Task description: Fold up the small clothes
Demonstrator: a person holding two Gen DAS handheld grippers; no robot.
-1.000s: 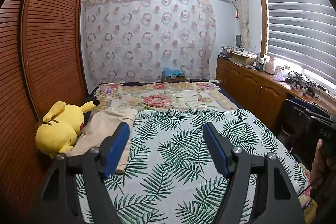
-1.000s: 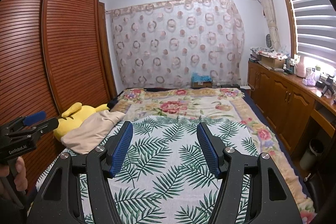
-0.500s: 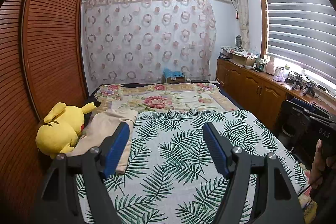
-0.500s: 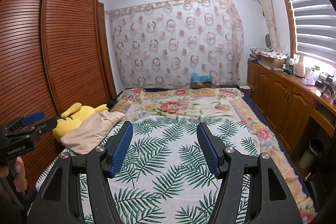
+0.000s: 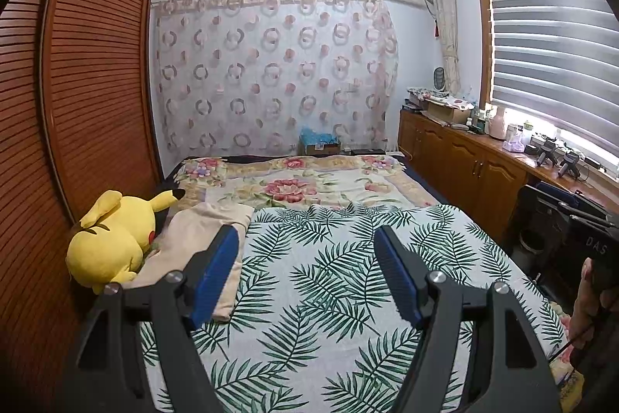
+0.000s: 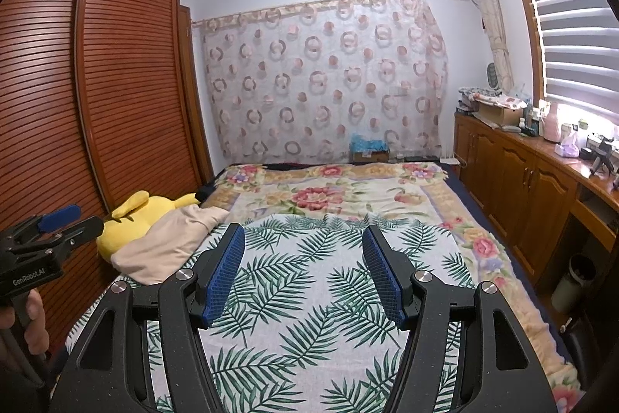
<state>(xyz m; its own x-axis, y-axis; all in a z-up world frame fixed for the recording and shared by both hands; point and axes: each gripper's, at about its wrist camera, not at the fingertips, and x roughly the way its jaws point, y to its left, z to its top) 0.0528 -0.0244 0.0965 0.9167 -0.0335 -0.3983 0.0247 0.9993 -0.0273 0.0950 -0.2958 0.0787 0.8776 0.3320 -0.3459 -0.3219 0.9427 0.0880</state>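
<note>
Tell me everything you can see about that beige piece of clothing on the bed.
The beige garment is plain, soft-looking fabric, loosely laid and rumpled rather than neatly folded. It lies along the bed's left side on the palm-leaf sheet, its far end reaching the floral blanket. One edge rests against the yellow plush toy, partly covering it in the right wrist view. Neither gripper touches it. What kind of garment it is cannot be told.

"GenRobot.AI" on the left tool (image 6: 58,225) body; "DAS" on a black device (image 5: 595,246) at right.
</note>
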